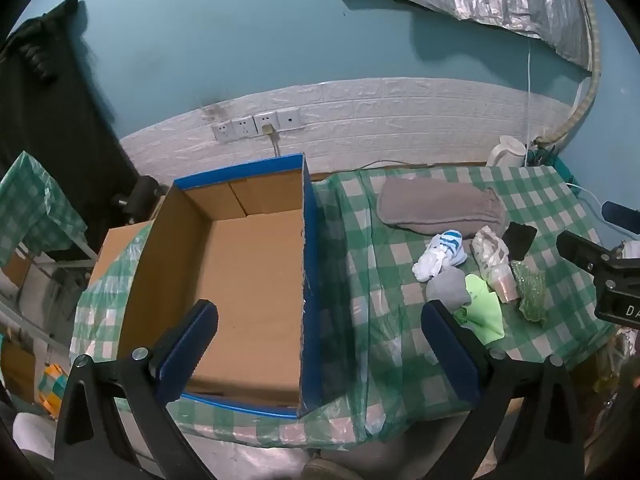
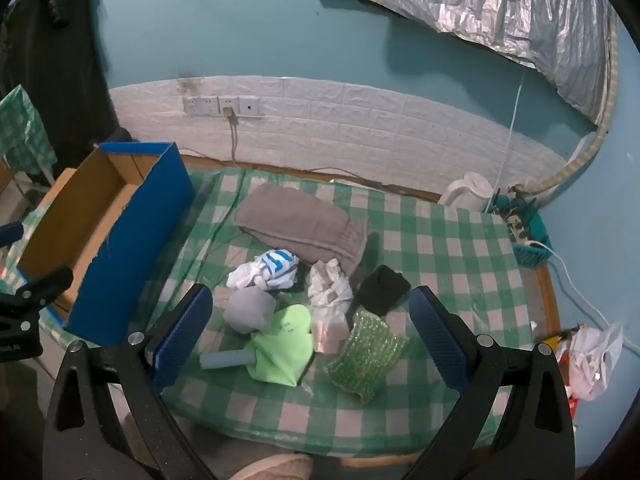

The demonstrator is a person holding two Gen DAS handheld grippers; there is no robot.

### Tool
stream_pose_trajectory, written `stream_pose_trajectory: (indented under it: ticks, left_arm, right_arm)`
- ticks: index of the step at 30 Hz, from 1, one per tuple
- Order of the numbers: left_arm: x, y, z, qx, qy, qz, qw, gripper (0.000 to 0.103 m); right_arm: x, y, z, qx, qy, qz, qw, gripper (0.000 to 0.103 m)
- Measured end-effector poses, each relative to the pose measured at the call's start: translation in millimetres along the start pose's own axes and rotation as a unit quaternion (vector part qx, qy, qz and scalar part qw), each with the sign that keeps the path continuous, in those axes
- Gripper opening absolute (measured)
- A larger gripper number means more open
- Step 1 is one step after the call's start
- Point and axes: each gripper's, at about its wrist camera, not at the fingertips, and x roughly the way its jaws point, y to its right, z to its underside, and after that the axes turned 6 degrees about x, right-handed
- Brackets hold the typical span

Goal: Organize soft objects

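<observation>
Box (image 1: pixel 248 280) floor bare, L view only; R view: sponge (image 2: pixel 366 354).

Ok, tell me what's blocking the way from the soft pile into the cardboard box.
Only the box's tall blue side wall stands between the pile and the empty box interior; items must be lifted over it. Nothing else visible blocks the path.

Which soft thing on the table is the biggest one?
The folded grey towel, lying nearest the wall. It is far wider than the small crumpled pieces in front of it.
</observation>
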Motion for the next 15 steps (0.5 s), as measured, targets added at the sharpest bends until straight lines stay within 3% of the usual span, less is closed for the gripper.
stream_pose_trajectory:
  ticks: [15]
  left_arm:
    - [-0.2,-1.4,2.0,-0.007,0.002,0.004,1.0000,0.102]
  right_arm:
    - [2.2,0.3,1.4,-0.001,-0.002,0.002,1.000,0.099]
